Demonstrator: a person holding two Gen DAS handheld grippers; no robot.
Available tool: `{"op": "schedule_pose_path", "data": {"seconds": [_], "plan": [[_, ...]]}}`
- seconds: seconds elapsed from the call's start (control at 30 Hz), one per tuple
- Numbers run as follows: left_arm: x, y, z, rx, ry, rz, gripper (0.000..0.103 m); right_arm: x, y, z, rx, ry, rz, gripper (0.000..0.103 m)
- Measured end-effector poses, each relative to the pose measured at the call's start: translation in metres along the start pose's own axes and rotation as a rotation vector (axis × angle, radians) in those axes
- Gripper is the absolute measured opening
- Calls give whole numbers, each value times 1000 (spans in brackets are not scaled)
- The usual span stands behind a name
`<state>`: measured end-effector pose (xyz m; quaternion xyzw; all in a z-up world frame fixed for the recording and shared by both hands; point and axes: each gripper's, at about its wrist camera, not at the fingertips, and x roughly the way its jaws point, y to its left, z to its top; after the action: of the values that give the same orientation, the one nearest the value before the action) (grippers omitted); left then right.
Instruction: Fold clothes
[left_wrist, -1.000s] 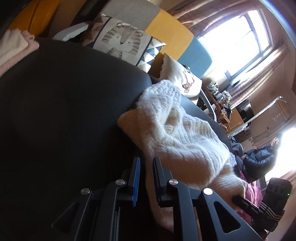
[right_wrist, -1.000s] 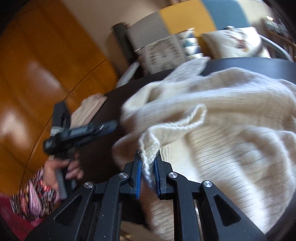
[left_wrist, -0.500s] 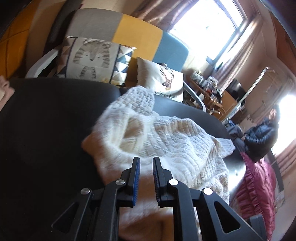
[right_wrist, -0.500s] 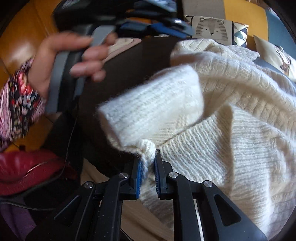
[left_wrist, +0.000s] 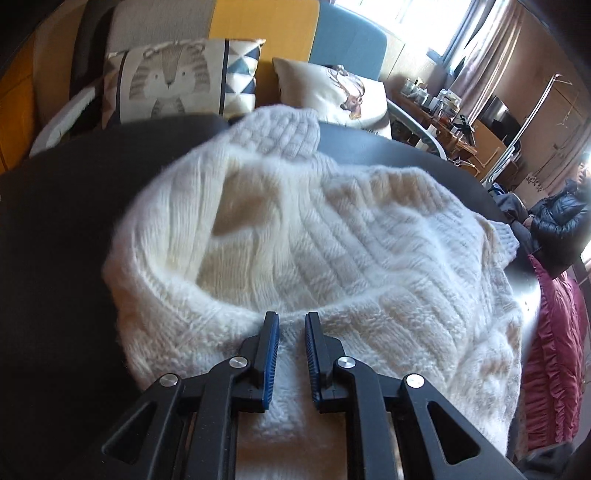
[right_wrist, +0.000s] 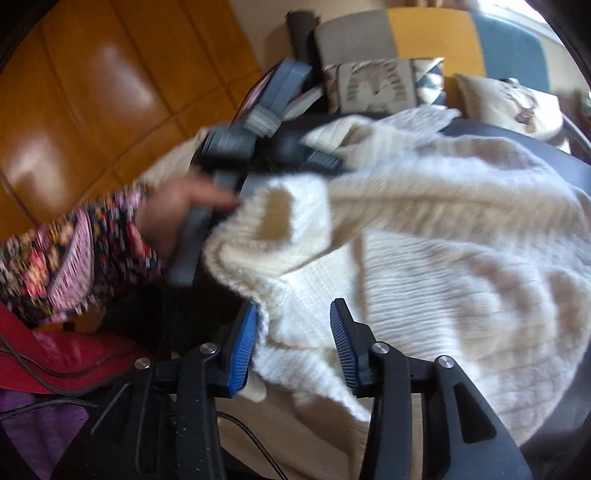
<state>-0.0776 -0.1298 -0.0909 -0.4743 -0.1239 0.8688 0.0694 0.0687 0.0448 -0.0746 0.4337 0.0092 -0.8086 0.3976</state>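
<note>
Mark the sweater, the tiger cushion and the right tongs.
sweater (left_wrist: 369, 236): left wrist view, ribbed knit body.
tiger cushion (left_wrist: 170, 79): left wrist view, printed face.
right tongs (right_wrist: 293, 319): right wrist view, gap midway between the blue tips, opening.

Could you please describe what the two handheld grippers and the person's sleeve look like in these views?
Both the left gripper and the right gripper have black plastic linkage arms with silver rivets and ribbed blue pads on the fingers. Seen from outside, the left one has a grey ridged body and handle. The sleeve is dark with a multicoloured floral pattern. A thin black cable trails below.
</note>
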Motion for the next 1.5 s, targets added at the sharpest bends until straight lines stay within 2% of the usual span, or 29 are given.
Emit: {"op": "schedule_pose_path", "data": {"seconds": [0.17, 0.43, 0.53, 0.63, 0.73, 0.83, 1.03, 1.1, 1.2, 1.27, 1.33, 1.43, 1.5], "plan": [[0, -9, -10, 73, -15, 28, 15, -13, -25, 6, 79, -47, -43, 48], [7, -23, -18, 180, 8, 67, 16, 3, -55, 18, 218, -36, -140, 48], [9, -27, -19, 209, 13, 81, 16, 0, -71, 29, 237, -46, -261, 49], [9, -28, -18, 215, 19, 81, 16, 3, -88, 46, 196, -34, -454, 49], [9, -25, -17, 202, 25, 65, 16, 9, -117, 61, 208, -9, -589, 50], [9, -21, -17, 181, 32, 44, 16, 18, -146, 66, 254, 52, -643, 50], [8, -18, -18, 158, 31, 21, 16, 34, -174, 58, 301, 127, -650, 53], [8, -18, -18, 158, 28, 24, 16, 33, -176, 54, 310, 105, -645, 57], [8, -20, -19, 161, 23, 29, 16, 32, -175, 52, 296, 90, -641, 57], [8, -20, -19, 161, 20, 29, 16, 30, -174, 52, 285, 77, -625, 47], [8, -19, -19, 157, 19, 26, 16, 27, -174, 51, 274, 65, -617, 18], [8, -18, -18, 148, 25, 20, 16, 18, -176, 49, 282, 44, -605, 6], [7, -15, -17, 130, 32, 9, 16, 8, -178, 49, 299, 15, -591, 6]]}}
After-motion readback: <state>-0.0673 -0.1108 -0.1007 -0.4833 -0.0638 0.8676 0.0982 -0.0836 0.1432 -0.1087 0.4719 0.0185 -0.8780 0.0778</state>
